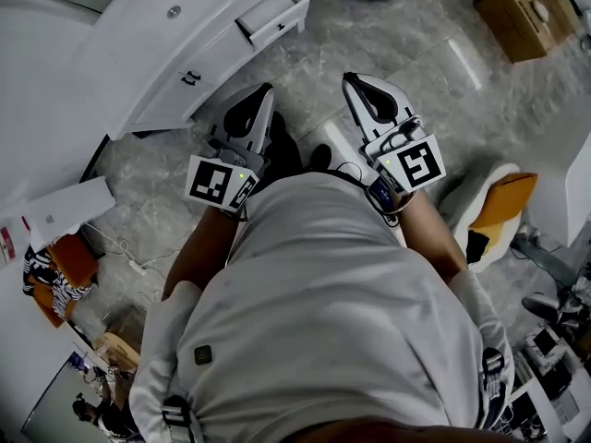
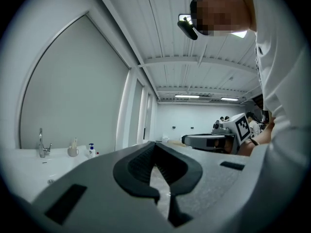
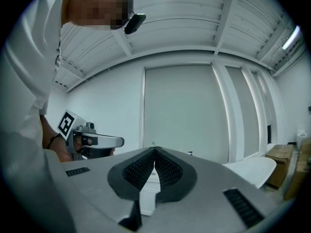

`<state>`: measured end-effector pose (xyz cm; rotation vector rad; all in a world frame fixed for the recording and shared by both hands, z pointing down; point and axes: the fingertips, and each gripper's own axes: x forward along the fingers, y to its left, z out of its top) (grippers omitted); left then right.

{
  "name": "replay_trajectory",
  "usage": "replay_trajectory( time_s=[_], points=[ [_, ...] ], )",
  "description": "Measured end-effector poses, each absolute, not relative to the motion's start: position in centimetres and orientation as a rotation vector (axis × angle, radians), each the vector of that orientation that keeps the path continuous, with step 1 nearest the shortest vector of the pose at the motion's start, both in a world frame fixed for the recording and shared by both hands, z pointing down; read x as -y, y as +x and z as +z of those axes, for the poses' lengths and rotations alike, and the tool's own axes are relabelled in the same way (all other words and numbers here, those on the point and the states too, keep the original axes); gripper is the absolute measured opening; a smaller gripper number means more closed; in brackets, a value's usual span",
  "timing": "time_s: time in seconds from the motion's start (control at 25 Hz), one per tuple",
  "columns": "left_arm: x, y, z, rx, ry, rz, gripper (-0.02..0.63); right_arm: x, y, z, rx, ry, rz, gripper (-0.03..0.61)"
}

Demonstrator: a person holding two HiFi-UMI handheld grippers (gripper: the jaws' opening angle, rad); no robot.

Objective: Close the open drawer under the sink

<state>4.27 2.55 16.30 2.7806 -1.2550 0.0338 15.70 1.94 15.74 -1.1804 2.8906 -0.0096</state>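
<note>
Bright, flat, cool light from ceiling strip lamps (image 2: 193,96); floor (image 1: 406,53) below lamps shows glare streak, soft shadows. Gripper views fisheye-bent, black vignetted corners, foreground soft. Head view sharp.

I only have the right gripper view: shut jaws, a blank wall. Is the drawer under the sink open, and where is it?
Observer: Yes. In the head view the drawer stands pulled out of the white vanity, ahead of the left gripper.
Operator: Is either gripper touching it?
Observer: No. The left gripper and the right gripper are both apart from it, over the marbled floor.
Operator: And the left jaws?
Observer: The left gripper view shows them together, with nothing between them.
</note>
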Motion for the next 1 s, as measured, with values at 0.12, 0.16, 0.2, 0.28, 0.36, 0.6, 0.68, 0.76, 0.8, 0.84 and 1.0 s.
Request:
replay_trajectory(
  time_s=[0.12, 0.16, 0.2, 0.28, 0.36, 0.6, 0.68, 0.76, 0.8, 0.84, 1.0],
  points=[
    [-0.3, 4.1, 16.9, 1.268, 2.776, 0.035, 0.009, -0.2, 15.5, 16.3, -2.916, -1.165, -0.005, 0.025],
    [0.4, 4.2, 16.9, 1.268, 2.785, 0.036, 0.009, 0.5, 15.5, 16.6, -2.922, -1.166, -0.012, 0.025],
    [1.2, 4.3, 16.9, 1.266, 2.797, 0.039, 0.008, 1.3, 15.6, 16.9, -2.926, -1.173, -0.026, 0.025],
    [2.9, 4.4, 17.1, 1.256, 2.814, 0.041, 0.009, 3.2, 15.9, 17.6, -2.923, -1.195, -0.06, 0.025],
    [4.8, 4.4, 17.6, 1.244, 2.807, 0.039, 0.009, 5.2, 16.1, 18.2, -2.923, -1.215, -0.078, 0.025],
    [10.8, 2.8, 20.7, 1.225, 2.793, 0.114, 0.009, 11.5, 14.4, 20.8, -2.959, -1.227, -0.142, 0.025],
    [12.7, 2.0, 22.3, 1.224, 2.789, 0.161, 0.009, 13.6, 13.3, 22.1, -2.974, -1.216, -0.155, 0.025],
    [14.4, 1.2, 24.0, 1.228, 2.775, 0.184, 0.009, 15.4, 12.0, 23.6, -2.996, -1.197, -0.165, 0.025],
    [15.3, 0.8, 24.7, 1.23, 2.769, 0.18, 0.009, 16.3, 11.5, 24.5, -3.009, -1.193, -0.17, 0.025],
    [16.2, 0.5, 25.5, 1.232, 2.761, 0.179, 0.009, 17.1, 10.9, 25.3, -3.021, -1.192, -0.175, 0.025],
    [19.1, -0.8, 29.1, 1.225, 2.703, 0.242, 0.009, 20.0, 9.0, 28.8, -3.067, -1.214, -0.205, 0.026]
  ],
)
